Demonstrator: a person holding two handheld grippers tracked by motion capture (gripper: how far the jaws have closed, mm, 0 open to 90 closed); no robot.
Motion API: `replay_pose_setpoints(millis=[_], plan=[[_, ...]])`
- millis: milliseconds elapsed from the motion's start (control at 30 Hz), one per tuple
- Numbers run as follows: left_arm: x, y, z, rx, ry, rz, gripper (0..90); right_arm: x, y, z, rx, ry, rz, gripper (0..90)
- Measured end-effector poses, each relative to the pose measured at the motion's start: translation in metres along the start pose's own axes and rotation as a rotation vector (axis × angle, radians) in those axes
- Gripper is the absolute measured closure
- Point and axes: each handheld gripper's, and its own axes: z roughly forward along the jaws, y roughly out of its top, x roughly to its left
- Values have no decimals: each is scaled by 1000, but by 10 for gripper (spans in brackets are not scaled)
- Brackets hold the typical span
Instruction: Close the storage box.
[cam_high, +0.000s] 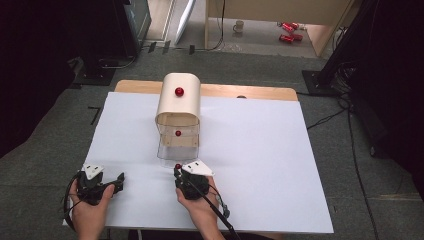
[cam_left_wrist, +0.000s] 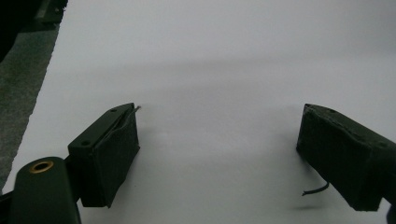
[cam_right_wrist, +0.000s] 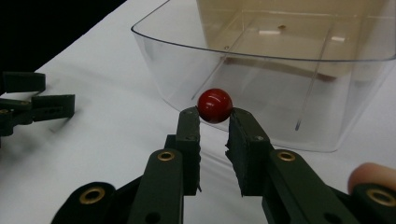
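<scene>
A cream, round-topped box (cam_high: 178, 102) stands at the table's middle back, with a red knob (cam_high: 179, 91) on its top and another red knob (cam_high: 178, 133) inside its mouth. A clear plastic cover (cam_high: 176, 152) (cam_right_wrist: 280, 88) lies out in front of it. At the cover's near wall my right gripper (cam_high: 177, 171) (cam_right_wrist: 215, 115) is shut on a small red ball (cam_high: 177, 166) (cam_right_wrist: 215, 105), which sits between the very tips. My left gripper (cam_high: 119, 181) (cam_left_wrist: 219, 116) rests open on the white tabletop at the front left, with nothing between its jaws; it also appears as the left gripper (cam_right_wrist: 28, 100) at the edge of the right gripper view.
The white tabletop (cam_high: 260, 150) has a wooden strip (cam_high: 250, 92) along its back edge. On the floor beyond it are a mug (cam_high: 239, 26), red cans (cam_high: 289, 31) and black stands (cam_high: 340, 55) at both sides. A cable (cam_high: 217, 207) trails from my right gripper.
</scene>
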Motion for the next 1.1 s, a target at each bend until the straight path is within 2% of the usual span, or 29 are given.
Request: replay_pose_setpoints(millis=[200, 467, 1100], plan=[[0, 0, 0, 0, 0, 0, 129, -3, 8, 7, 0, -12, -16, 756], [0, 0, 0, 1, 0, 0, 129, -10, 19, 19, 5, -25, -15, 756], [0, 0, 0, 1, -1, 0, 129, -21, 29, 39, 21, -41, -8, 755]])
